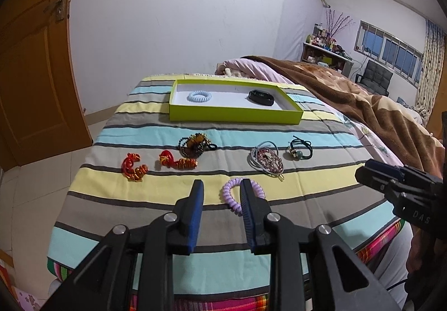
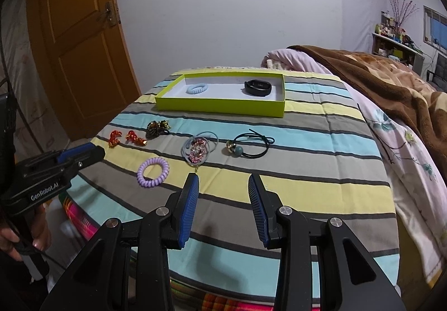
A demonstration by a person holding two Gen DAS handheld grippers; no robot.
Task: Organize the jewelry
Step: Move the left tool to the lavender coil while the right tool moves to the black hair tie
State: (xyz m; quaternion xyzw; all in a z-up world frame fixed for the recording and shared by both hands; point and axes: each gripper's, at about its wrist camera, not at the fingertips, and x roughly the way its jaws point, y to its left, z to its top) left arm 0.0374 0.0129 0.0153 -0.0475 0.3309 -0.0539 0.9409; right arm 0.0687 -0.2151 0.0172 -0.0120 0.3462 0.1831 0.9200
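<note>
- The room is a bit dim, with soft light from above.
- Shadows are faint.
- Edges bend round and go black at the corners.

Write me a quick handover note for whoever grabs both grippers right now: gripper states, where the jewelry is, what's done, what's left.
Left gripper: open, empty, lined up near the purple coil hair tie, not closed on it.
Right gripper: open, empty, above the striped blanket.
Done: blue coil hair tie and black wristband lie in the green box.
Left on the blanket: the purple coil tie, two red ornaments, a dark beaded bunch, a rhinestone clip with cord, a black elastic with beads.
Likely next: close on the purple tie and carry it to the box.
</note>
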